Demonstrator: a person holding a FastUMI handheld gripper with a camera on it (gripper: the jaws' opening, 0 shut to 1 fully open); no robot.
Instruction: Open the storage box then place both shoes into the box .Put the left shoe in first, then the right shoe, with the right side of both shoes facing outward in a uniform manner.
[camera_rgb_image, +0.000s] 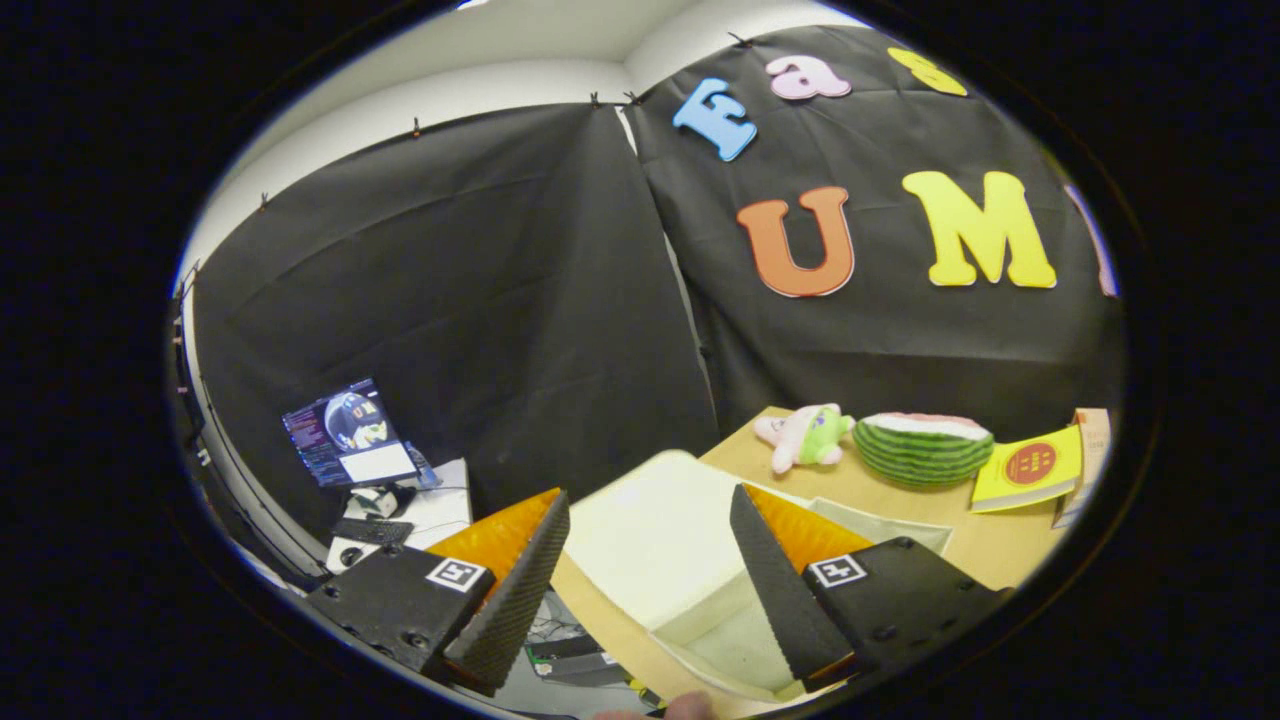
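We see the black-draped booth, then the wooden table (900, 500) near whose corner the pale storage box (660, 540) sits just ahead of and between our empty gripper's (640, 590) wide-spread fingers, likely light and stiff plastic, best taken at the lid's edge; shoes unseen.

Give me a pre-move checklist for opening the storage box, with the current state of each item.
1. Storage box between and just ahead of the fingers: ok.
2. Box lid open: not ok, it looks closed.
3. Gripper open, holding nothing: ok.
4. Fingers touching the box: cannot tell.
5. Shoes located: cannot tell.
6. Plush toy, watermelon toy and book lie beyond the box on the table, apart from it: ok.
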